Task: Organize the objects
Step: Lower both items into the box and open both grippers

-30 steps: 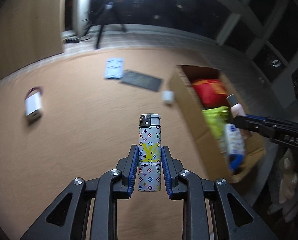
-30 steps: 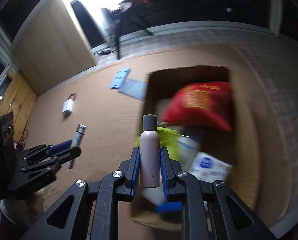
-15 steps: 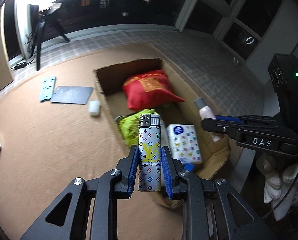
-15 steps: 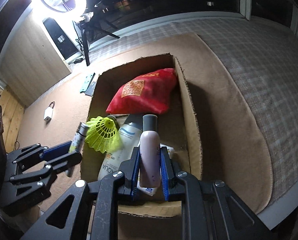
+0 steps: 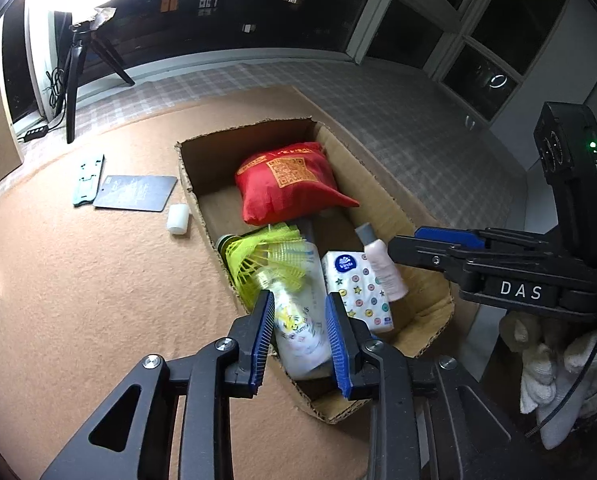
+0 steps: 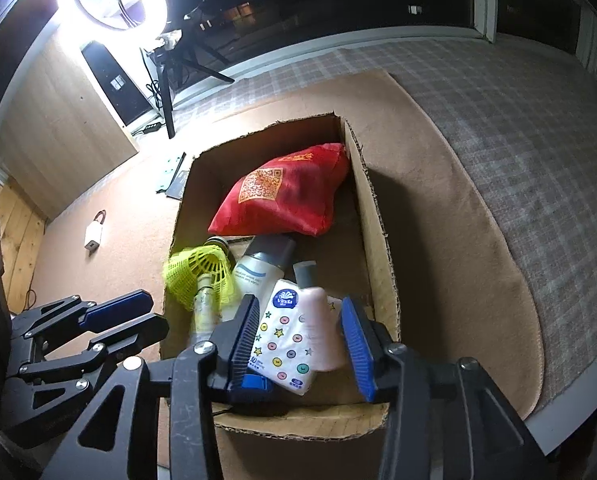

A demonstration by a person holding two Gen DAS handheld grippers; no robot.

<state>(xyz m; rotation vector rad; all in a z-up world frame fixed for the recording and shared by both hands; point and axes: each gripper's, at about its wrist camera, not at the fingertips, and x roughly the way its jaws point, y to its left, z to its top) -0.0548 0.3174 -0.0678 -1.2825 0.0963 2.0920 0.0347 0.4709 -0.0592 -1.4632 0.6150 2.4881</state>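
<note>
Tan carpet (image 5: 98, 280) is covering the floor, with a cardboard box (image 5: 196, 200) lying open on it.

Left wrist view:
- Left gripper (image 5: 298, 298): it is pointing down over the near end of the box. Its fingers have just been opening and are standing spread.
- Patterned lighter (image 5: 298, 336): it is showing as a blur between the fingers, with gaps on both sides. It is judged to be dropping free into the box, beside the yellow shuttlecock (image 5: 258, 256).
- Handling note: the fingers should be staying wide and lifting straight up, clear of the near cardboard wall, so that nothing is being dragged out.

Right wrist view:
- Right gripper (image 6: 298, 302): it is hanging over the same end of the box. Its fingers have likewise just been opening and are well apart, pinching nothing.
- Pink bottle (image 6: 322, 328): it is lying between the fingers but apart from both, leaning on the tissue pack (image 6: 286, 344) inside the box.
- Red bag (image 6: 286, 196): it is filling the far end of the box.
- Handling note: the bottle is looking unsteady on the pack, so the withdrawal should be going slowly. A white charger (image 6: 92, 236) is waiting on the carpet outside the box, a likely next item.
</note>
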